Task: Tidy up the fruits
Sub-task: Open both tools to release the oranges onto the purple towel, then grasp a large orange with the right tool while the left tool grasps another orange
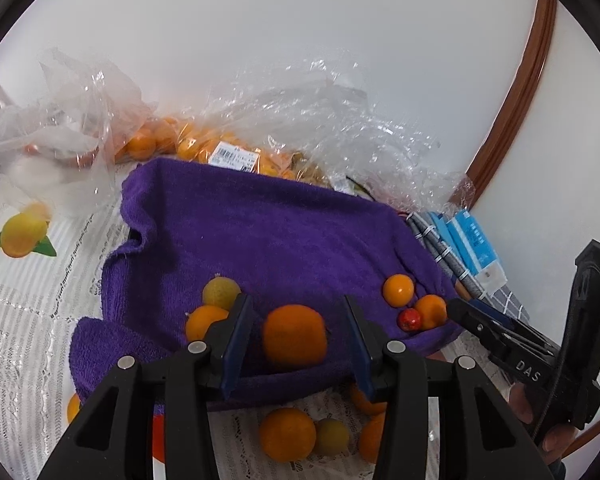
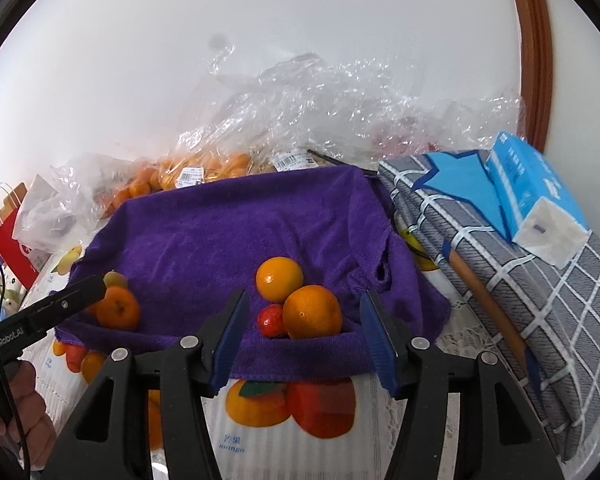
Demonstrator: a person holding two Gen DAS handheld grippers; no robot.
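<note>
A purple towel (image 1: 268,240) lies over a raised box, also in the right wrist view (image 2: 228,232). My left gripper (image 1: 298,332) is open, its jaws either side of an orange (image 1: 295,336) on the towel's near edge. Another orange (image 1: 204,322) and a greenish fruit (image 1: 220,292) sit left of it. My right gripper (image 2: 304,320) is open in front of two oranges (image 2: 312,312) (image 2: 279,279) and a small red fruit (image 2: 272,321). These show at the towel's right in the left wrist view (image 1: 410,319).
Clear plastic bags of oranges (image 1: 204,144) lie behind the towel. Loose fruit (image 1: 288,434) lies on the printed tablecloth (image 1: 28,280) below it. A grey checked cloth (image 2: 520,280) with a blue tissue pack (image 2: 536,196) is at right. A wooden door frame (image 2: 534,48) stands behind.
</note>
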